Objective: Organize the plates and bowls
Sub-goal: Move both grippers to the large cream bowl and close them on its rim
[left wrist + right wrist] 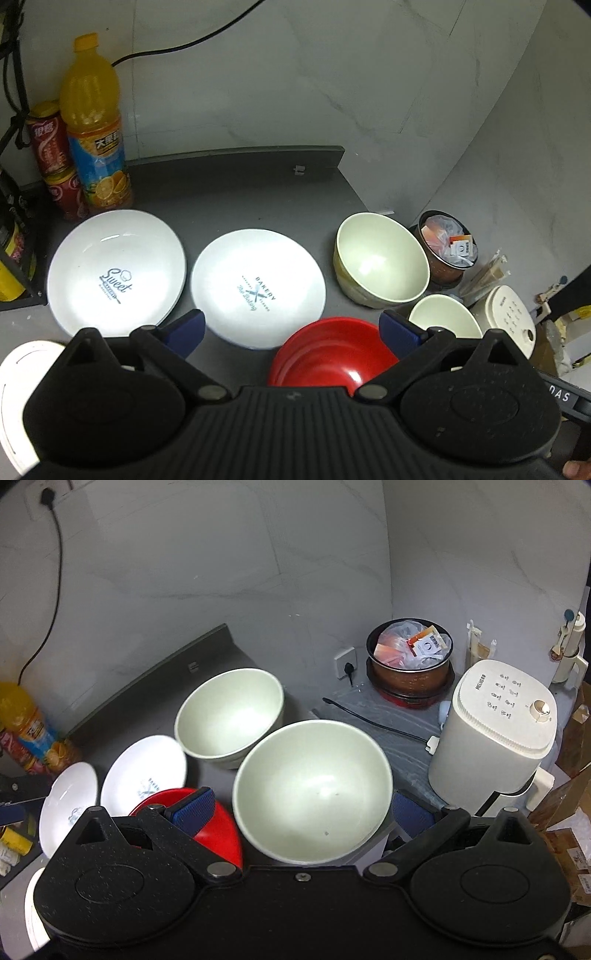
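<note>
- Currently, the left gripper point(291, 330) is held above the grey counter point(236, 199), tilted downward; its 2 blue-padded fingers point(186, 330) are spread wide and nothing is held between them.
- Below the gap of its jaws, at the lower centre of the left wrist view, the red bowl point(328, 354) is seen, just beside the "Bakery" plate point(258, 288).
- The right gripper point(306, 812) is likewise angled down, jaws wide apart, with the near cream bowl point(312, 790) framed between its fingers point(195, 810); whether the pads touch the bowl cannot be told, and no grip is shown.
- 2 printed white plates are counted: the "Sweet" plate point(116, 271) at left centre and the "Bakery" plate beside it, close together but not overlapping.
- Part of 1 more white round item point(22, 376) is seen at the lower left edge; it is mostly hidden by the gripper body.
- 3 bowls are counted: 1 red and 2 cream, the far cream bowl point(229, 716) lying just behind the near one in the right wrist view.
- 1 orange drink bottle point(94, 122) and 2 stacked red cans point(50, 140) are stood at the upper left of the left wrist view.
- 1 brown pot point(410, 664) filled with packets and 1 white appliance point(495, 738) are seen at the right of the right wrist view.
</note>
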The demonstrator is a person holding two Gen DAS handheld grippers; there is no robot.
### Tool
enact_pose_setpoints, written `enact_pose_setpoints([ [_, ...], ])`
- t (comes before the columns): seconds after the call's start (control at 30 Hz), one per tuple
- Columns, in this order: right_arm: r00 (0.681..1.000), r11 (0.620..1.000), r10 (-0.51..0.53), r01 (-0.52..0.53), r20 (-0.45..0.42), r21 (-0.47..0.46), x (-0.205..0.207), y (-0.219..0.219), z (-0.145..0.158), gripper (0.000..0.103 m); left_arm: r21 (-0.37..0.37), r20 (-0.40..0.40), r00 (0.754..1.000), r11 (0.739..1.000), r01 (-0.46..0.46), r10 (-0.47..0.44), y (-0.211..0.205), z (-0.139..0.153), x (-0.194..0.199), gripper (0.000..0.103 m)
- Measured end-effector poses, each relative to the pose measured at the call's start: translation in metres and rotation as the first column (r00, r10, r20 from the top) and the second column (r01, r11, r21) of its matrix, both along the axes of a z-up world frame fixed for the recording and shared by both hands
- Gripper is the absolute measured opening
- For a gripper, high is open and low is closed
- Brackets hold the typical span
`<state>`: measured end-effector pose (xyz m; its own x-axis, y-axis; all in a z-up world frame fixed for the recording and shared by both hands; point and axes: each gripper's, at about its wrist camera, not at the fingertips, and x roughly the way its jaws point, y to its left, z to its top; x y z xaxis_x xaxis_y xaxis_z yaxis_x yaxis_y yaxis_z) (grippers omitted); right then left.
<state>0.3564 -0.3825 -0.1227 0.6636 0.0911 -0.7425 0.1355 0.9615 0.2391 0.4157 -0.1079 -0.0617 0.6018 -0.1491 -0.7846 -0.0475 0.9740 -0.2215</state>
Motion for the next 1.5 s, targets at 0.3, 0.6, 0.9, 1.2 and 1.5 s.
enact_pose_setpoints([
  [0.3,0.996,0.998,-0.053,0.055,-0.068,0.027,0.019,-0.032,-0.027,0.094,-0.020,-0.005,0.999,0.999,0.046,-0.047,-0.042,-0.018,0.026,0.099],
  [0.6,0.986,0.992,-0.093,0.104,-0.139,0.072,0.030,-0.058,-0.053,0.079,-0.016,-0.054,0.987,0.989,0.148,-0.149,-0.092,-0.041,0.052,0.075],
  [0.9,0.978,0.989,-0.074,0.097,-0.197,0.109,0.040,-0.069,-0.074,0.069,-0.002,-0.130,0.963,0.971,0.239,-0.237,-0.135,-0.068,0.074,0.063],
  [1.2,0.969,0.987,-0.052,0.087,-0.241,0.135,0.048,-0.074,-0.094,0.063,0.019,-0.213,0.931,0.952,0.306,-0.295,-0.161,-0.096,0.089,0.050],
  [1.5,0.963,0.986,-0.019,0.063,-0.270,0.155,0.054,-0.073,-0.110,0.044,0.027,-0.284,0.904,0.940,0.341,-0.319,-0.177,-0.117,0.099,0.037],
])
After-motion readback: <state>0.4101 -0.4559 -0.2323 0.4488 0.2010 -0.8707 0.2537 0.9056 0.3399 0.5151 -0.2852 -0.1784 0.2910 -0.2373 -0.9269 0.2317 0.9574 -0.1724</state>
